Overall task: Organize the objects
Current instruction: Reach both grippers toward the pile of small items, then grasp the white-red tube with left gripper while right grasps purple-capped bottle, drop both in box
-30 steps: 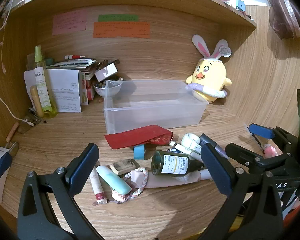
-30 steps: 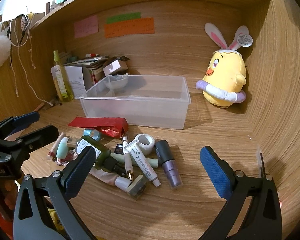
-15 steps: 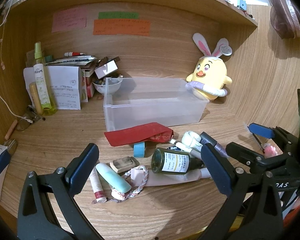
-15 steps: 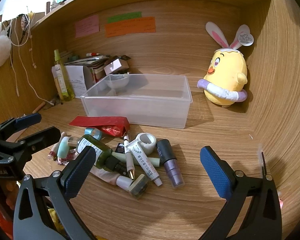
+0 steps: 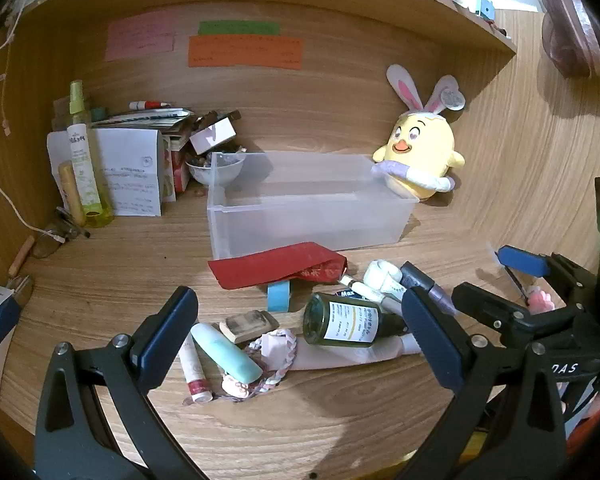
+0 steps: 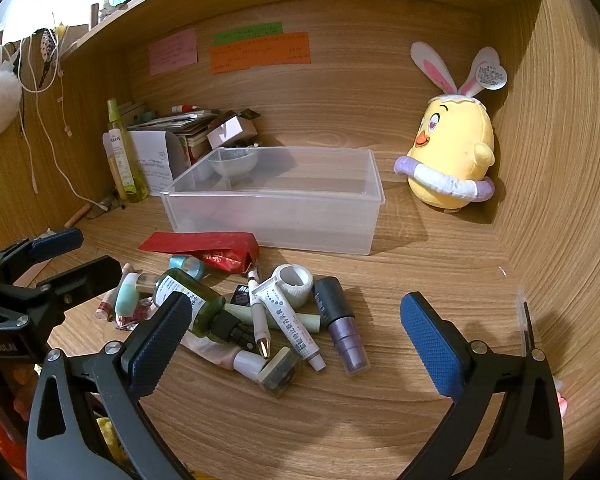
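Jaws wide on both grippers, left (image 5: 300, 328) and right (image 6: 294, 330), nothing held. Clutter pile (image 6: 260, 312) lies just ahead of them, bin (image 6: 276, 208) beyond it. Best: pick off one outer item, e.g. purple tube (image 6: 342, 326), avoid dragging neighbours.

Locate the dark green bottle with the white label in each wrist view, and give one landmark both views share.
Left wrist view: the dark green bottle lies on its side right of centre, low in the picture, just left of the right finger of the left gripper.
Right wrist view: it lies left of centre, its cap towards the camera.
Shared landmark: the clear plastic bin, behind the pile in both.
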Demonstrator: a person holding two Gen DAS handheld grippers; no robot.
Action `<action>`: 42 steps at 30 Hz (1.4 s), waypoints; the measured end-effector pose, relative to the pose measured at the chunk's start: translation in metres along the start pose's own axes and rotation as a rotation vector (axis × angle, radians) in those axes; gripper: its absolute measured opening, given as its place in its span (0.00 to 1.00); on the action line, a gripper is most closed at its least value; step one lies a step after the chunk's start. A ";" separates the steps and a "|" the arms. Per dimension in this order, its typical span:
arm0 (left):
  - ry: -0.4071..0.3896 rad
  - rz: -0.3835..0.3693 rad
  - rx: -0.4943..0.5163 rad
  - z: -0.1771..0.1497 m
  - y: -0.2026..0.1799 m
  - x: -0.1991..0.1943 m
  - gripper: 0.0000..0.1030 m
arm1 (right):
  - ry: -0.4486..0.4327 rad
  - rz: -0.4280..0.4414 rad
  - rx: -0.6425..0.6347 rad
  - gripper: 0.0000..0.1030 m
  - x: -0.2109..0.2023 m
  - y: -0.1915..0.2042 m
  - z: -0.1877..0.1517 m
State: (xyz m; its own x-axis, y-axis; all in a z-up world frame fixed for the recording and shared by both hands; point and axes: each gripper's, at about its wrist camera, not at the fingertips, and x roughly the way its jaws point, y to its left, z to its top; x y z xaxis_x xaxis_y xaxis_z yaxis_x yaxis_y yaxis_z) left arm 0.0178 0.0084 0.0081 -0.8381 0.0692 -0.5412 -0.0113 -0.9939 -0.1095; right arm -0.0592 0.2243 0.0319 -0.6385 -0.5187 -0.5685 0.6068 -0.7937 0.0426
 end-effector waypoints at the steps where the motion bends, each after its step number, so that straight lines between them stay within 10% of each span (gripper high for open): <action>1: 0.000 0.000 0.002 0.000 0.000 0.000 1.00 | 0.001 0.001 0.001 1.00 0.000 0.000 0.000; 29: 0.087 0.038 -0.122 -0.002 0.058 0.031 0.99 | 0.111 0.015 0.057 1.00 0.045 -0.038 0.006; 33: 0.155 0.060 -0.168 -0.005 0.083 0.044 0.74 | 0.133 -0.010 0.053 0.95 0.052 -0.049 0.009; 42: 0.262 0.106 -0.203 -0.029 0.105 0.053 0.59 | 0.228 0.026 0.098 0.67 0.073 -0.075 0.003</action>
State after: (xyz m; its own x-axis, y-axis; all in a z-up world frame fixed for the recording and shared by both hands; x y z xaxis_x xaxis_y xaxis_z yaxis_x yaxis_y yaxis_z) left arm -0.0121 -0.0900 -0.0566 -0.6600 0.0120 -0.7512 0.1990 -0.9614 -0.1902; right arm -0.1521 0.2450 -0.0104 -0.4930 -0.4632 -0.7364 0.5656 -0.8139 0.1333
